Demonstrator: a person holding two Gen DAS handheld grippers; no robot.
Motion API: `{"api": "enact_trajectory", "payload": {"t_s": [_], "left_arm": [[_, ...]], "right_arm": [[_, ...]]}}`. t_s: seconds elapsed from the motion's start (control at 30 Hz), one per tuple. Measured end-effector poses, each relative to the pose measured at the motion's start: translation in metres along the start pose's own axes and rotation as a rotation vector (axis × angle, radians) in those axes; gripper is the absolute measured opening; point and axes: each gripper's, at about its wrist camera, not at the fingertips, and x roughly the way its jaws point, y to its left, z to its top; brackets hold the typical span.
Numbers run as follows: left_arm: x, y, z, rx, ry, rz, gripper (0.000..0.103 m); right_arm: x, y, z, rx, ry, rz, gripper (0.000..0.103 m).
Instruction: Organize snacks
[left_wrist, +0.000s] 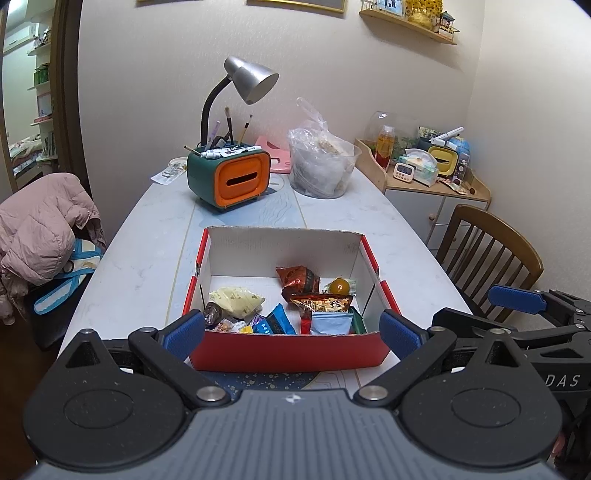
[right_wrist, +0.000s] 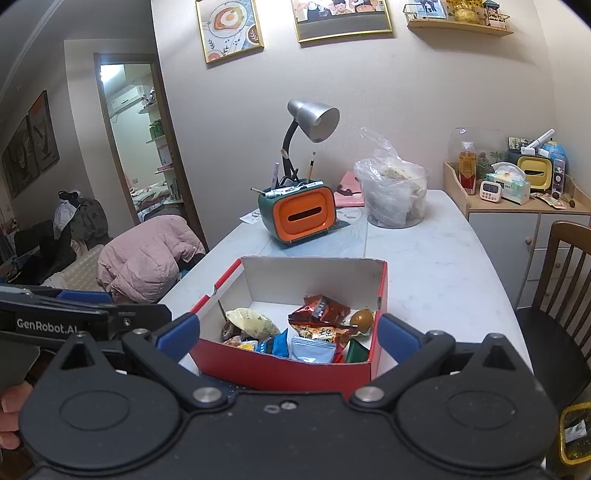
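Nearest to me is my left gripper (left_wrist: 291, 334), its blue-padded fingers (left_wrist: 184, 334) spread wide and empty, held low over the near end of the table (left_wrist: 147, 258). Just past the fingertips stands the red box (left_wrist: 288, 352), open at the top with white inner walls; its near red wall fills the gap between my two pads, so the box sits straight ahead and centred on this gripper.

My right gripper (right_wrist: 290, 338) is likewise spread wide, holding nothing. From its camera the same box lies just ahead, again framed between the pads, turned slightly so its left edge runs away at an angle.

The snacks lie loose on the box floor, crowded toward the near wall. On the left is a pale yellow packet (left_wrist: 236, 301), with small wrapped sweets beside it whose kinds I cannot make out. In the middle a dark red-brown foil bag (left_wrist: 299, 280) leans over another red packet (left_wrist: 321, 304). A round amber-coloured item in clear wrap (left_wrist: 339, 285) sits toward the right wall. Against the near wall are a blue packet (left_wrist: 275, 325) and a light blue sachet (left_wrist: 330, 323), side by side.

Farther back on the table stand an orange-and-green organizer (left_wrist: 229, 179) under a grey desk lamp (left_wrist: 251, 79), and a clear tub lined with a plastic bag (left_wrist: 321, 162).
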Motion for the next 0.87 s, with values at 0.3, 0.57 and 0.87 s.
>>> {"api": "enact_trajectory", "payload": {"t_s": [0.3,0.57,0.87], "left_arm": [[-0.001,-0.003,-0.002,-0.003,0.005,0.008,0.102],[0.003,-0.007,-0.008,-0.012,0.024,0.018,0.102],[0.011,-0.006,-0.015,-0.042,0.055,0.024,0.102]], "right_arm": [[-0.001,-0.001,-0.001,0.002,0.003,-0.002,0.103],[-0.004,-0.006,-0.01,0.014,0.022,-0.001,0.103],[-0.007,-0.019,-0.018,0.03,0.027,-0.028,0.103]]}}
